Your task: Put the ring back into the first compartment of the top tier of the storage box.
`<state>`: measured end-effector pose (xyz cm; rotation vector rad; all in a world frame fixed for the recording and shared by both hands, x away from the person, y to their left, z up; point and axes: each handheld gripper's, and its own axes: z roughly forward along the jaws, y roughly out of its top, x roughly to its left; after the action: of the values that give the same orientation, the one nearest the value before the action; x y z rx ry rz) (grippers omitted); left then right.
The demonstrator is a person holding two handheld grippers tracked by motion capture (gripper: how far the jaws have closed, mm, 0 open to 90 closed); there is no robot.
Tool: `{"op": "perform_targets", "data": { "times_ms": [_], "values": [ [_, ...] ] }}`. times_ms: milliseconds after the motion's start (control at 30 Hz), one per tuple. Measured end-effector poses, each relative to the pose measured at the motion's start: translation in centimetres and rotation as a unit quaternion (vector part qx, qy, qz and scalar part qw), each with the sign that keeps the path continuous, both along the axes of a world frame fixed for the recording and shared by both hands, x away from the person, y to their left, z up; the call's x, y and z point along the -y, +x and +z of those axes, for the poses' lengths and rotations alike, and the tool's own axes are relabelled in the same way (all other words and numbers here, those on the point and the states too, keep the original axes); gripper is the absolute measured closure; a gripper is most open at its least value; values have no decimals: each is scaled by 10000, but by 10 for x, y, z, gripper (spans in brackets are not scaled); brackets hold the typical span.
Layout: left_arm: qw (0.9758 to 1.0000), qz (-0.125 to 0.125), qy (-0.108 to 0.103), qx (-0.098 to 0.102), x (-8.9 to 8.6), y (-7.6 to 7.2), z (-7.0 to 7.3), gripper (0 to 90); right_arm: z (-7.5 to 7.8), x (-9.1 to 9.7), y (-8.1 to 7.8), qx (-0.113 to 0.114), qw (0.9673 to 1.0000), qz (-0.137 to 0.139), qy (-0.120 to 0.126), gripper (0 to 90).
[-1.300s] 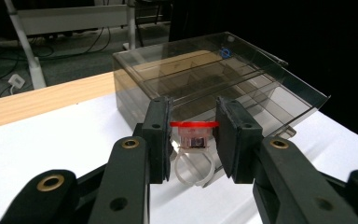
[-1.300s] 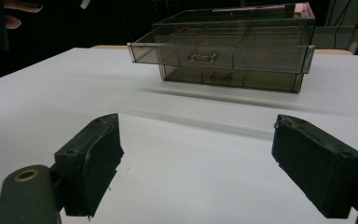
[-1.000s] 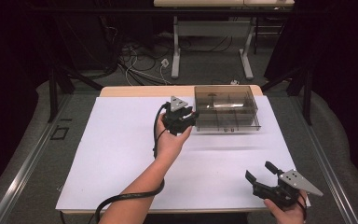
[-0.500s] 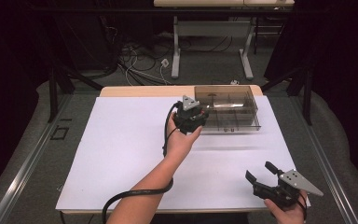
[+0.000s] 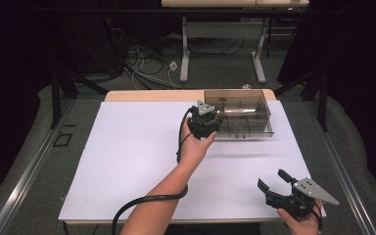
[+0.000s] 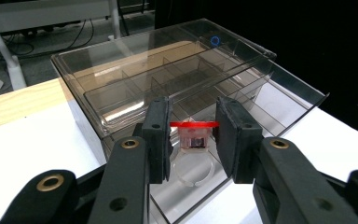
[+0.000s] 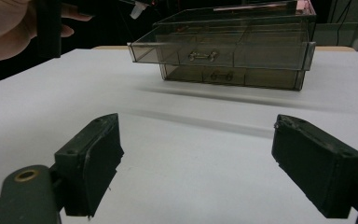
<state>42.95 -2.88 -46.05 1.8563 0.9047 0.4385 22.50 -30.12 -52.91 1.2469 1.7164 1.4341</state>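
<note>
My left gripper (image 5: 216, 122) hovers at the left front corner of a smoky clear drawer box (image 5: 240, 112) at the back right of the table. In the left gripper view its jaws are shut on a small pinkish clear piece with a red top (image 6: 194, 135), held just above the pulled-out drawer (image 6: 135, 98). A clear ring (image 6: 191, 171) lies in the compartment below. My right gripper (image 5: 272, 179) rests near the front right edge, open, with nothing between its pads (image 7: 91, 163). In the right gripper view the box (image 7: 233, 51) has its top drawer slid out.
A white sheet (image 5: 137, 156) covers the table, with a wooden strip (image 5: 147, 95) bare along the far edge. Cables (image 5: 142, 63) and the legs of another table (image 5: 185, 54) lie on the floor beyond. The left gripper's cable (image 5: 142, 203) trails off the front edge.
The left hand has moved right and slightly down, bringing the gripper from beside the box to over its open drawer. The right gripper has stayed still.
</note>
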Motion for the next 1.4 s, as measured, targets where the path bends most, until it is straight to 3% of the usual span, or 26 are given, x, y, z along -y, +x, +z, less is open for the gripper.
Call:
{"op": "perform_targets", "data": {
  "times_ms": [733, 933, 1100, 1167, 1400],
  "values": [
    [9999, -68, 95, -116, 14, 14, -22, 663, 1, 0, -1, -17, 10000, 7, 82, 149],
    [9997, -67, 184, -117, 15, 14, -24, 662, 1, 0, -2, -1, 10000, 25, 83, 149],
    [9998, -49, 124, -147, 14, 15, -24, 654, 1, 0, -2, -30, 10000, 9, 78, 149],
    [9999, -37, 41, -123, 14, 15, -24, 610, 1, 0, -2, -38, 10000, 1, 76, 149],
    [9999, 12, 76, 71, 14, 12, -21, 493, 1, 0, -1, 1, 10000, 30, 78, 149]
  ]
}}
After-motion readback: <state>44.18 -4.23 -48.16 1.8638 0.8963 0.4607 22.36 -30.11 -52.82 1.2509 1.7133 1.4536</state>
